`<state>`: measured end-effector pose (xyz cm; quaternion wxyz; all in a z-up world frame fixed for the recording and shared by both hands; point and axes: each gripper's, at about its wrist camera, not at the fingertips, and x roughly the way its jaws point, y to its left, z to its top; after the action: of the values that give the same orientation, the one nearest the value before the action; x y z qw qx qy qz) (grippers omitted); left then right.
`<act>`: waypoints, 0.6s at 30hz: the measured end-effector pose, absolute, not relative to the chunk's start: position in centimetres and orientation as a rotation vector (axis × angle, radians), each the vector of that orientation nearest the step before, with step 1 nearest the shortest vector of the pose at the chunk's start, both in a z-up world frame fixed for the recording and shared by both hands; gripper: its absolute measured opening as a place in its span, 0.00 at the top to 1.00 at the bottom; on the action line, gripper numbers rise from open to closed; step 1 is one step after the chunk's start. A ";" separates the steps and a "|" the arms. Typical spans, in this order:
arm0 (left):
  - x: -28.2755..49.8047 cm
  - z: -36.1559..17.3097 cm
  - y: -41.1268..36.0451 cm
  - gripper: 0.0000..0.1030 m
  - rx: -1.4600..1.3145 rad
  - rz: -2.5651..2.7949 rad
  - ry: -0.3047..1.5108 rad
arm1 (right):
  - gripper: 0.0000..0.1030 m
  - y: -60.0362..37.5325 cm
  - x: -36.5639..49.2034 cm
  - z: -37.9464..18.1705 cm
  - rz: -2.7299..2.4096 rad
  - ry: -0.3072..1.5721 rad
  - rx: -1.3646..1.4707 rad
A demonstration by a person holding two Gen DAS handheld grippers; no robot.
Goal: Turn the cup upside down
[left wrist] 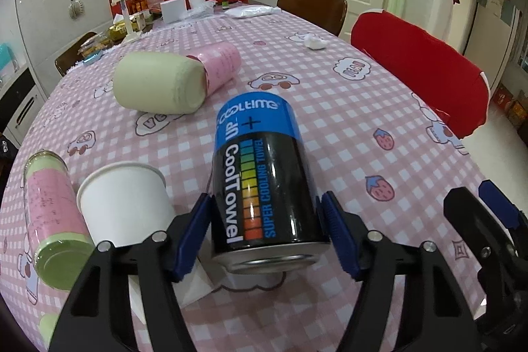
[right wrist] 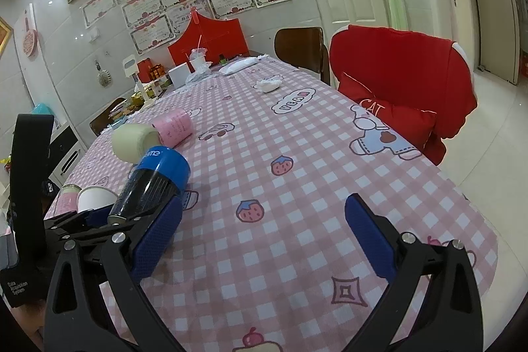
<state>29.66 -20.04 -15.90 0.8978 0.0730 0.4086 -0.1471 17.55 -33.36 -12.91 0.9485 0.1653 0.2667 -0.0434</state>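
My left gripper (left wrist: 264,233) is shut on a black and blue "CoolTowel" can (left wrist: 264,183), held tilted above the table, blue end away from me. The same can (right wrist: 151,183) shows in the right wrist view, held by the left gripper (right wrist: 132,216). A white paper cup (left wrist: 125,203) stands rim up just left of the can, also seen in the right wrist view (right wrist: 94,197). My right gripper (right wrist: 264,240) is open and empty over the tablecloth; part of it shows at the right of the left wrist view (left wrist: 488,220).
A pink and green bottle (left wrist: 56,220) lies at the left. A green and pink towel roll (left wrist: 171,78) lies further back. The pink checked tablecloth (right wrist: 297,154) covers the table. A red-covered chair (right wrist: 399,81) stands at the right; clutter and a white box (left wrist: 173,9) sit at the far end.
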 end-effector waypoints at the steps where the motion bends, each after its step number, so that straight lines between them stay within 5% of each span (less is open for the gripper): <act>1: 29.4 -15.8 -20.0 0.34 0.145 -0.314 0.847 | 0.08 -33.3 17.4 -12.9 -0.089 0.541 0.334; 18: 20.9 -14.3 -19.0 0.35 0.144 -0.433 0.800 | 0.07 -32.3 12.0 -11.5 -0.103 0.537 0.318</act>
<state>20.89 -19.00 -14.25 0.8958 0.0696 0.3860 -0.2091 11.95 -32.28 -11.52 0.9504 0.1565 0.2640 -0.0508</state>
